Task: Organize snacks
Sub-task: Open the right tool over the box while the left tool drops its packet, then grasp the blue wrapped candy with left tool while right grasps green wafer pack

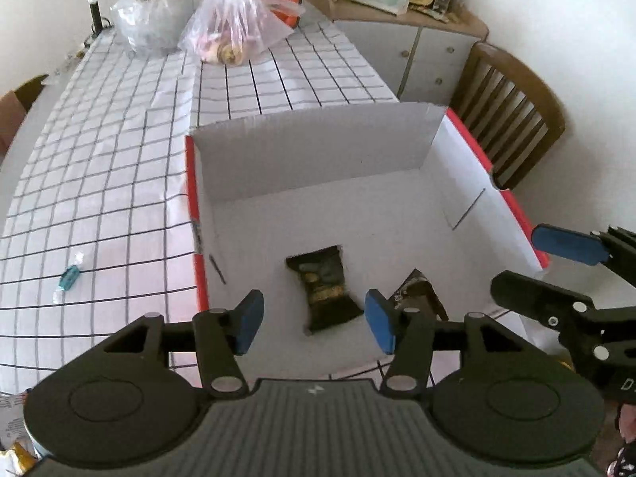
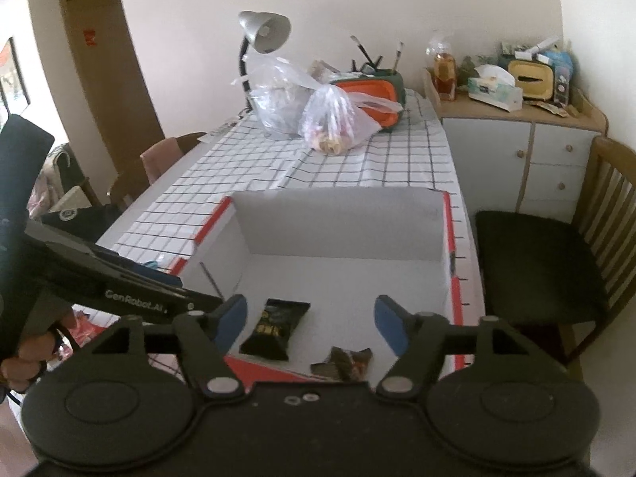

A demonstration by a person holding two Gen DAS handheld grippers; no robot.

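Observation:
A white cardboard box with red edges (image 1: 314,151) (image 2: 342,214) stands open on the checked tablecloth. On its floor lies a black snack packet (image 1: 328,288) (image 2: 276,328), and beside it a second dark packet (image 1: 417,290) (image 2: 346,361). My left gripper (image 1: 314,324) hangs open above the first packet, its blue pads apart and touching nothing. My right gripper (image 2: 310,324) is open too, over the box's near edge, with nothing between its fingers. In the left wrist view the right gripper (image 1: 556,266) enters from the right. A teal wrapped candy (image 1: 69,276) lies on the cloth left of the box.
Two clear plastic bags (image 2: 314,111) and an orange-and-green container (image 2: 377,91) sit at the table's far end beside a desk lamp (image 2: 262,31). A wooden chair (image 2: 556,246) stands to the right, with a white cabinet (image 2: 524,159) behind it. Snack wrappers (image 1: 12,453) lie at the lower left.

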